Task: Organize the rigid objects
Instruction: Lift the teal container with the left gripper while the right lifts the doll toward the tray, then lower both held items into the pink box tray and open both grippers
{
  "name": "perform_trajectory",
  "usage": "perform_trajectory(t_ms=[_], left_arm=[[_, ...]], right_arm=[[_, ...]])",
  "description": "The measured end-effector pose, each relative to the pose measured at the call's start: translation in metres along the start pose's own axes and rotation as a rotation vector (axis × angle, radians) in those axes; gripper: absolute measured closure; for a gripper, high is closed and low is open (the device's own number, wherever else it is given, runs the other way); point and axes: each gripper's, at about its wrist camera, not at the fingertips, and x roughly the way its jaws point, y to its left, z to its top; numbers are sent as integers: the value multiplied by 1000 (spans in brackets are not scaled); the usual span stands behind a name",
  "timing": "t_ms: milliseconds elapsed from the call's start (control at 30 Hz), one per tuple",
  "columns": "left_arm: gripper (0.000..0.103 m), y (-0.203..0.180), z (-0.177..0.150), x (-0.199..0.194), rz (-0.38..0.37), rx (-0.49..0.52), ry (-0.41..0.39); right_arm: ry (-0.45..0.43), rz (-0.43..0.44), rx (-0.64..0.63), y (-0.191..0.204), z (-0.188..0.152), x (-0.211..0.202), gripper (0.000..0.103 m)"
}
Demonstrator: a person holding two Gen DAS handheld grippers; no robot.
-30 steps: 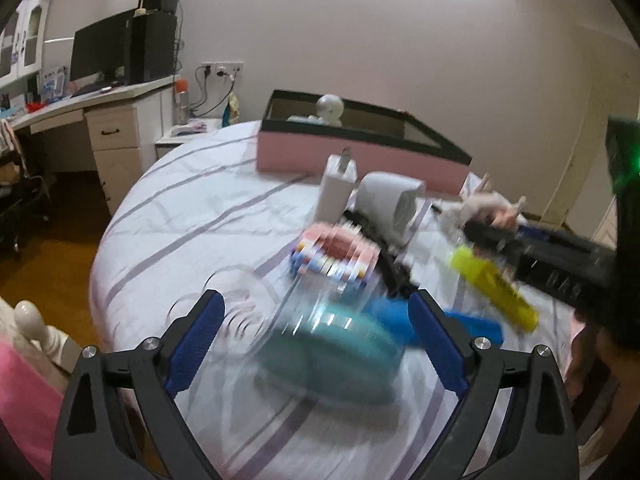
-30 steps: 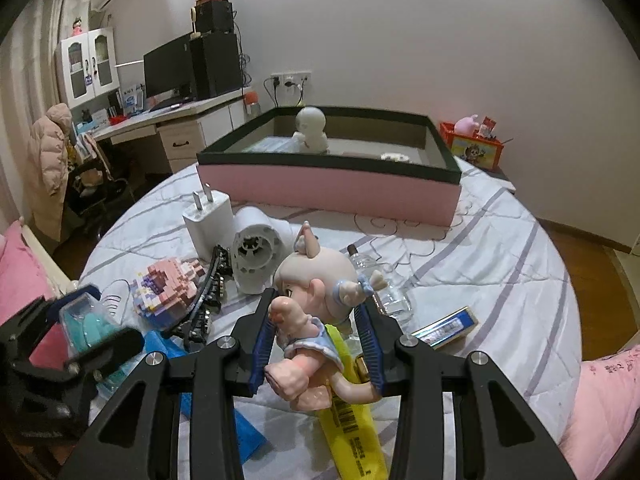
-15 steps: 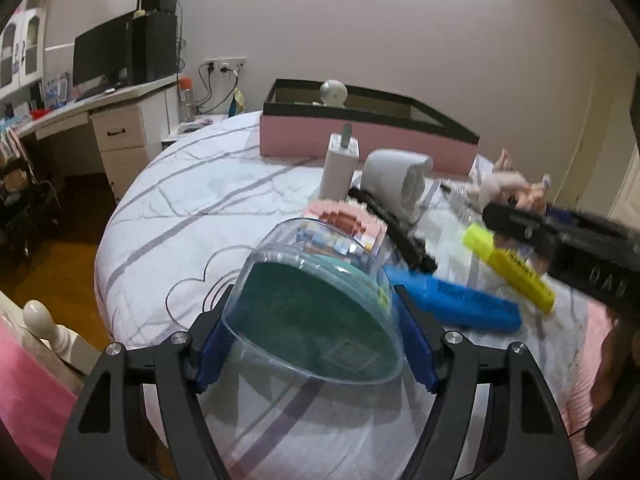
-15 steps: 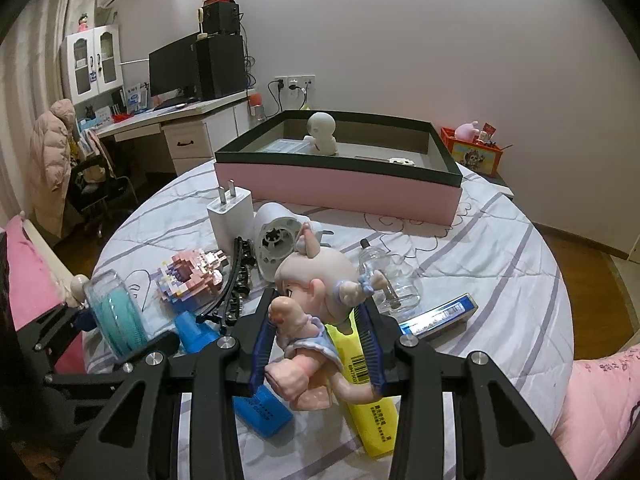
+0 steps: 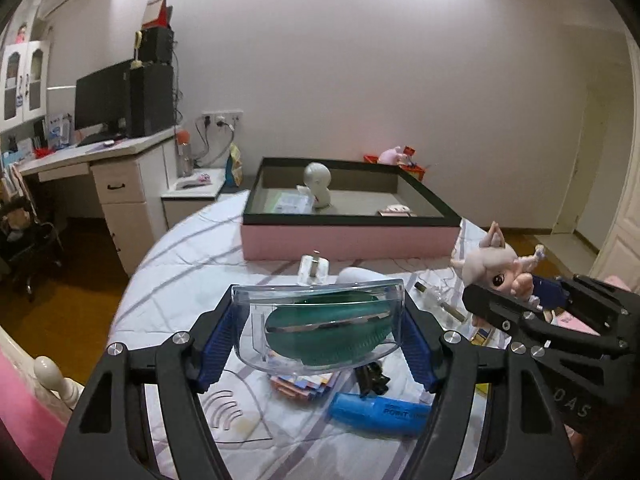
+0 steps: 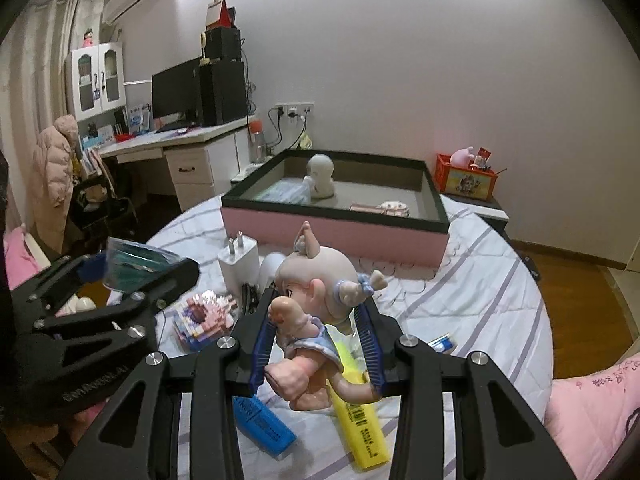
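Note:
My left gripper (image 5: 318, 332) is shut on a clear plastic case with a green insert (image 5: 324, 330) and holds it above the bed. My right gripper (image 6: 316, 336) is shut on a pink pig-girl doll (image 6: 316, 300), also lifted; the doll shows in the left wrist view (image 5: 496, 266) at the right. A pink box with a dark rim (image 5: 352, 236) stands at the back of the bed and holds a white figurine (image 5: 318, 184) and small items. In the right wrist view the box (image 6: 336, 228) lies straight ahead.
On the striped bedsheet (image 6: 480, 280) lie a white charger (image 6: 238, 262), a pixel-block toy (image 6: 204, 314), a blue highlighter (image 5: 378, 414), a yellow highlighter (image 6: 362, 404) and a white roll (image 5: 356, 276). A desk (image 5: 120, 176) with a monitor stands left.
My left gripper closed on the clear case and lifted it off the bed. Both grippers rose, so the box interior now shows. The doll stays gripped.

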Motion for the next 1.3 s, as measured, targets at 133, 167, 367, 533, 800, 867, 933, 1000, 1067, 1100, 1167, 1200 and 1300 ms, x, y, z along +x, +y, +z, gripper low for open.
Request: perform_trajectory(t_ms=[133,167,367,533,800,867,933,1000,1067,1100,1167,1200,1300], left_arm=[[30,-2,5,0,3,-15,-9],[30,-5,7,-1,10,-6,-17],[30,-16,24,-13,48,23,-82],[30,-22,36,-19,62,42,-114],[30,-31,57,-17,75,81,-153],[30,-33,65,-15,79,96,-169],[30,-36,75,-14,85,108,-190],[30,-37,84,-14,96,120,-220],[30,-39,93,-14,105,134,-247],[30,-39,97,-13,106,138,-257],[30,-39,105,-9,109,141,-268],[30,-40,108,-7,114,146,-274],[30,-40,116,5,130,168,-281]], right_arm=[[0,-6,9,-6,1,2,63],[-4,-6,12,-8,2,2,63],[-41,-5,25,-12,12,-6,63],[-91,-25,21,-16,25,-17,63],[-136,-37,20,-23,45,-22,63],[-152,-42,18,-25,51,-23,63],[-170,-48,14,-27,58,-24,63],[-191,-51,10,-28,68,-24,63],[-219,-55,6,-29,77,-25,63],[-230,-59,3,-29,81,-26,63],[-254,-60,4,-32,90,-25,63],[-260,-61,2,-32,93,-24,63],[-272,-65,-1,-33,101,-16,63]])
